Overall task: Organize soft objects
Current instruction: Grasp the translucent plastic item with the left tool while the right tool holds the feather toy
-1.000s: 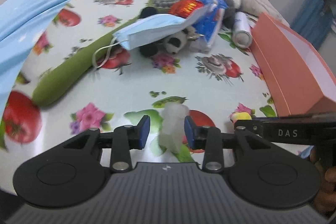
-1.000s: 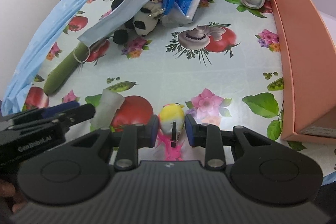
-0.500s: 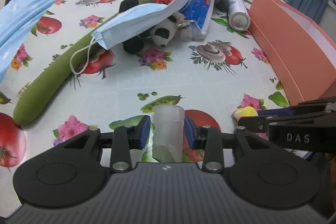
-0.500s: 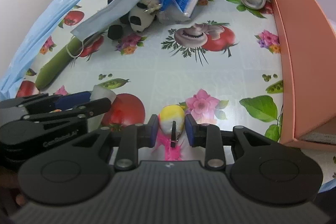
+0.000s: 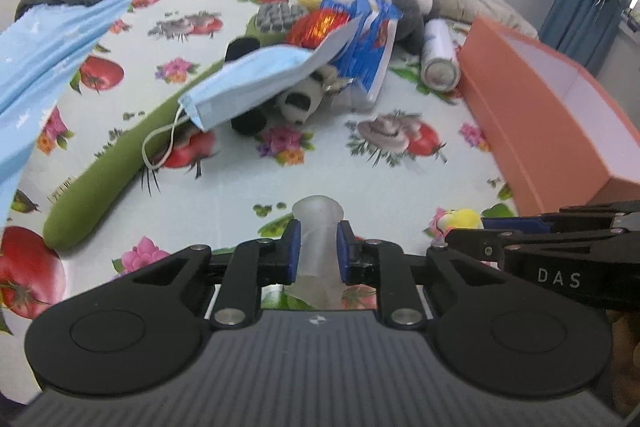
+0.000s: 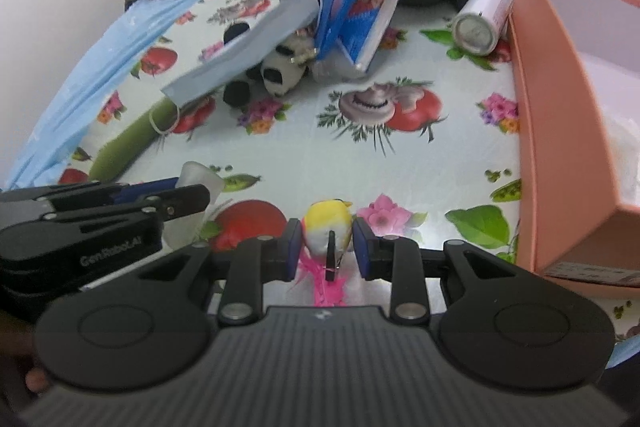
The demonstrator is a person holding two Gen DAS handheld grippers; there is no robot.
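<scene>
Left tool (image 5: 318, 247): jaws have just been closing and now pinch a translucent white soft tube (image 5: 318, 227), which stands upright between the blue pads and is squeezed narrow at its middle. Right tool (image 6: 325, 247): jaws set narrowly on a small yellow-and-white plush toy (image 6: 326, 223) with a pink tuft below it; the pads press its two sides. Both tools sit side by side over the near edge of the surface, which is covered by a cloth printed with tomatoes and flowers (image 5: 224, 187). Taking the orange box (image 5: 560, 131) as landmark: it lies open along the right side, with the right tool just beside its near corner and the left tool farther to the left of it. A white canister (image 5: 438, 61) lies on its side against the box's far end. Left of the canister sits a heap comprising a blue packet (image 5: 368, 39), a panda plush (image 5: 298, 101), a blue face mask (image 5: 256, 83) draped over the panda, and a long green plush (image 5: 108, 175) extending toward the near left.
</scene>
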